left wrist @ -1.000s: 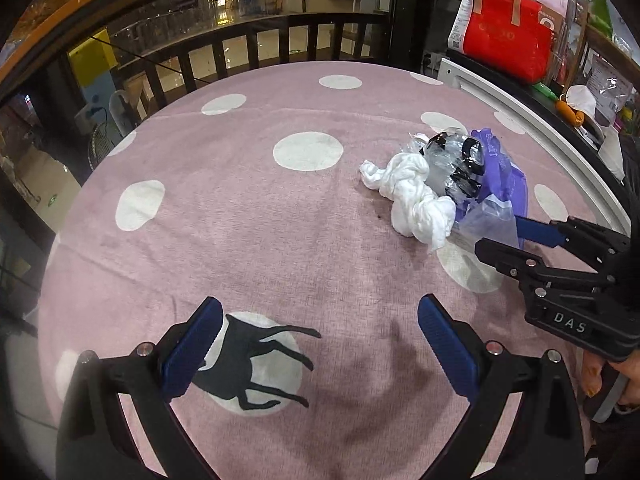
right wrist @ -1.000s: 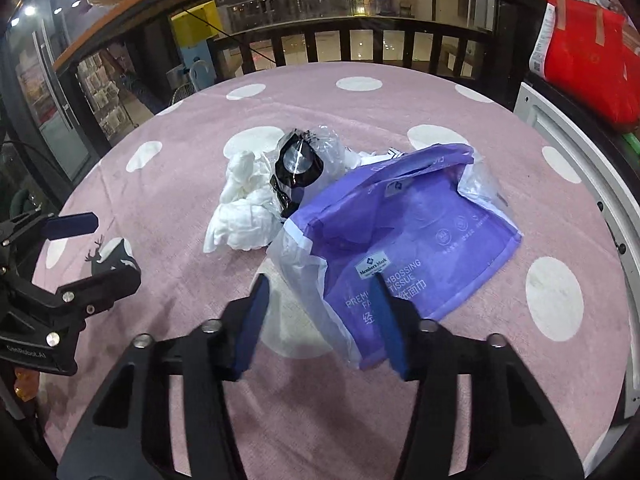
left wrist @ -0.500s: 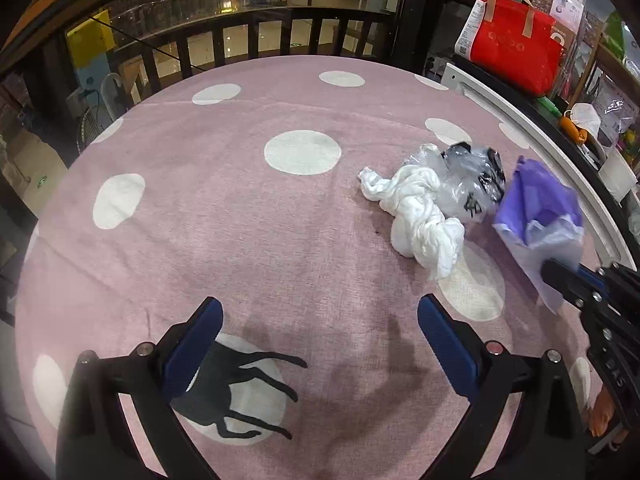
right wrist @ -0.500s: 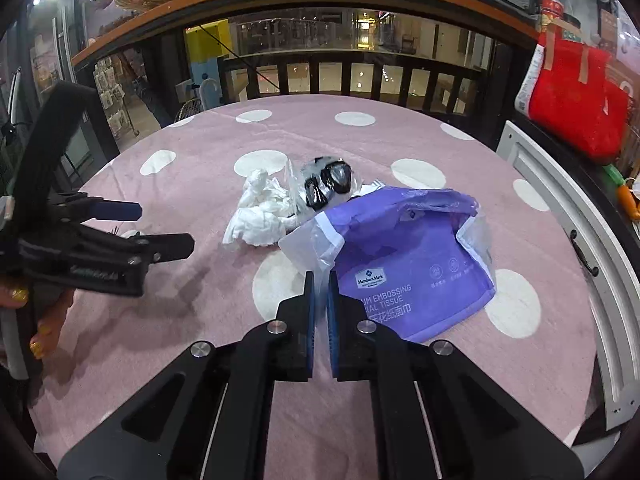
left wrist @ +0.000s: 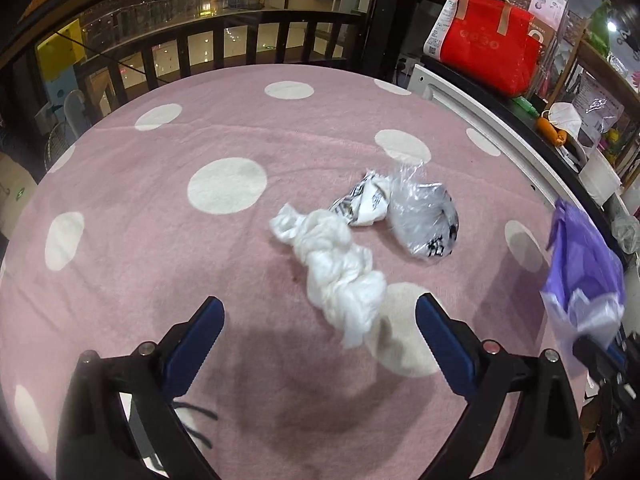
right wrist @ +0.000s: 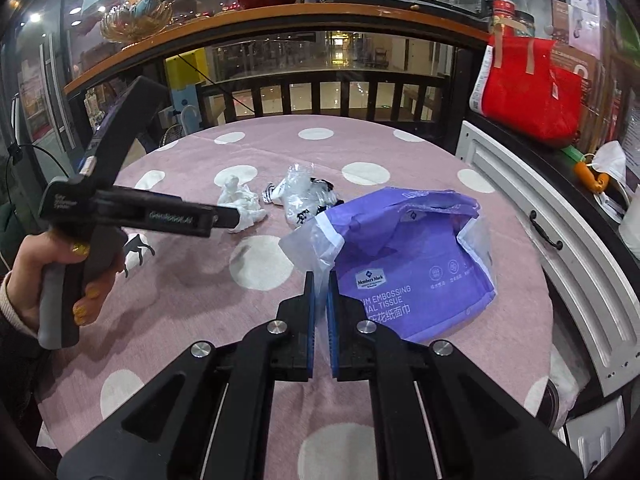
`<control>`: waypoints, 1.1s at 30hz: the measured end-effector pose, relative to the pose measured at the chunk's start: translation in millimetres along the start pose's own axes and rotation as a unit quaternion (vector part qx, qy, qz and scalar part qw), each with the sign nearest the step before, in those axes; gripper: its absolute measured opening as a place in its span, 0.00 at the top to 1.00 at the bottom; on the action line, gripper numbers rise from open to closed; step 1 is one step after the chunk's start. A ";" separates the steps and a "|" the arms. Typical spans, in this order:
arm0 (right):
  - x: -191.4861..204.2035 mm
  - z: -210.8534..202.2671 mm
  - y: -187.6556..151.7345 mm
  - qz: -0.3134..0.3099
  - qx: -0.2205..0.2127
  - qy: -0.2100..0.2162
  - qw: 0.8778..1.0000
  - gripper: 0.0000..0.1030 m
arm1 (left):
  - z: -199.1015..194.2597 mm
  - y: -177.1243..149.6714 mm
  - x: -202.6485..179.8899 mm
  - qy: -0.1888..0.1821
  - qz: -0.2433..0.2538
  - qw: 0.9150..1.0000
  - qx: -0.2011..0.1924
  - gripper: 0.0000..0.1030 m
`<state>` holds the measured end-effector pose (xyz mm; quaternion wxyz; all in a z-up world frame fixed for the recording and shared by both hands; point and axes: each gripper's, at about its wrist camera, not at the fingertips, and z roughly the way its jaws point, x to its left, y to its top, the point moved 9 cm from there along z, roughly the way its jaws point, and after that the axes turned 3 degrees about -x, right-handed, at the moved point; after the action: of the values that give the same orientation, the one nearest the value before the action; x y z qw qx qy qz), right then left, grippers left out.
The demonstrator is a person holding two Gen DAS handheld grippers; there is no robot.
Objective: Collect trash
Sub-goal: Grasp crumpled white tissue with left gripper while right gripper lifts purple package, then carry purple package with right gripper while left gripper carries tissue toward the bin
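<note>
Right gripper (right wrist: 321, 292) is clamped on the clear plastic edge of the purple tissue wrapper (right wrist: 416, 268), jaws nearly together with the film pinched between the blue pads; its jaws have just been closing on that film. The wrapper hangs from the grip and looks lifted off the pink polka-dot rug (right wrist: 192, 304), though whether its far end is clear I cannot tell. So the step in hand reads as carrying the first piece of trash off; no bin is in view, so the drop-off spot is unknown. Left gripper (left wrist: 320, 316) is wide open with nothing between the fingers, hovering over the rug just short of the crumpled white tissue wad (left wrist: 340, 272). Beyond that lie the printed white paper scrap (left wrist: 366, 204) and the crumpled clear plastic bag (left wrist: 424, 220), touching each other, both untouched. Next move probably calls for the left jaws to drop over the wad's near end and close, since it is soft and should compress easily.
</note>
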<state>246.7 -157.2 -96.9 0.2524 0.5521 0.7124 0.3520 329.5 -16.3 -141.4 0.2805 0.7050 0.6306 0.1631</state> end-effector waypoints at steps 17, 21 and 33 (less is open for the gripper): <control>-20.0 -37.0 -19.7 0.017 -0.020 -0.015 1.000 0.94 | -8.6 -11.1 -9.6 0.034 0.012 0.999 -0.016 0.76; -22.7 -41.5 -23.8 0.022 -0.021 -0.014 0.999 0.94 | -30.2 -19.5 -19.6 0.017 0.015 0.999 -0.028 0.76; -31.7 -69.6 -41.9 0.032 -0.028 -0.021 0.999 0.94 | -73.2 -51.1 -56.9 -0.032 0.020 0.998 -0.049 0.76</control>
<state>177.4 -209.3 -87.1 0.2709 0.5746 0.6790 0.3680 237.4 -55.8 -107.2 0.3310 0.7077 0.5987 0.1765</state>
